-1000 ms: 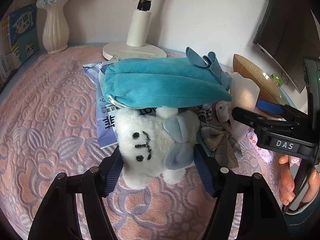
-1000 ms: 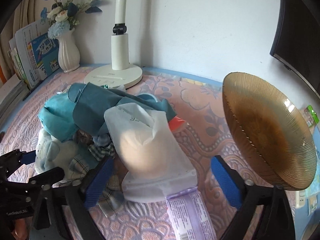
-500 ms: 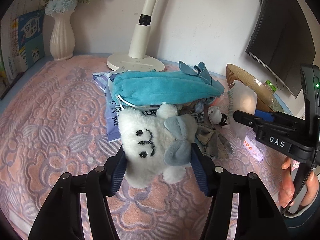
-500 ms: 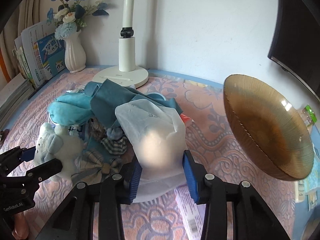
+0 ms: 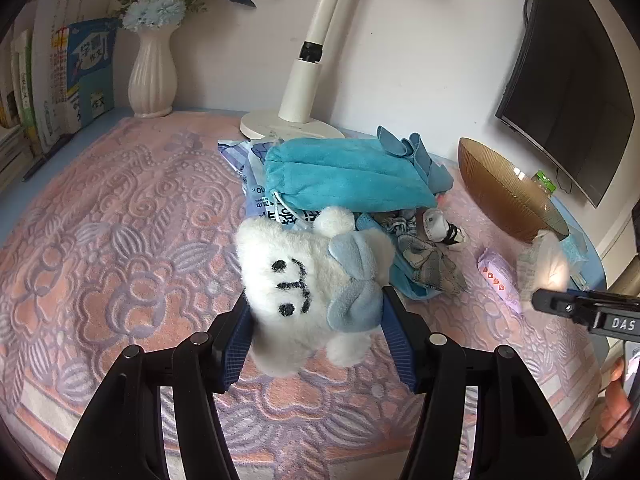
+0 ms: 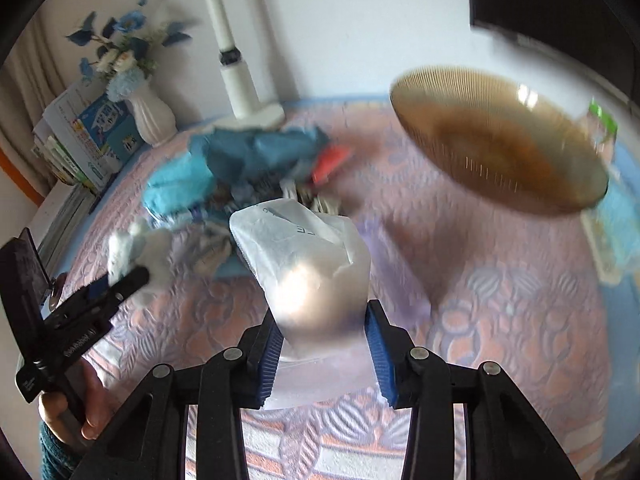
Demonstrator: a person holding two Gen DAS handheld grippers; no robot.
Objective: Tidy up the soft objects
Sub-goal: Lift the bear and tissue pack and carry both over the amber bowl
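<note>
Plush toy [image 5: 308,280], white with a blue bow, is sitting between the blue pads of the left gripper [image 5: 316,332], which are pinching its sides. Its stitched face is turning toward the camera and tilting to the left, its long axis running from the near pads up toward the far pile. The left wrist view is showing this sharply; the right wrist view is showing the same toy [image 6: 136,252] only as a blurred white shape at left, just beyond the tip of the left gripper [image 6: 120,284].

The right gripper [image 6: 326,344] is clamping a translucent white bag [image 6: 308,276] by its lower part, the bag standing upright above the pink embossed cloth [image 6: 500,320], its top pointing far. In the left view that bag [image 5: 544,260] is appearing small at the right edge, beside the right gripper [image 5: 588,312]. What the bag is holding cannot be told.

The amber ribbed bowl [image 5: 504,192] is leaning at far right; its inside is facing the right wrist camera and is showing nothing in it. A teal drawstring pouch [image 5: 344,176] is lying lengthwise left to right on the pile, over a printed packet [image 5: 260,196]; its contents are hidden. A plaid bow [image 5: 432,264] is lying just right of the toy. A white vase [image 5: 152,76] and a lamp base [image 5: 288,128] are standing far.
</note>
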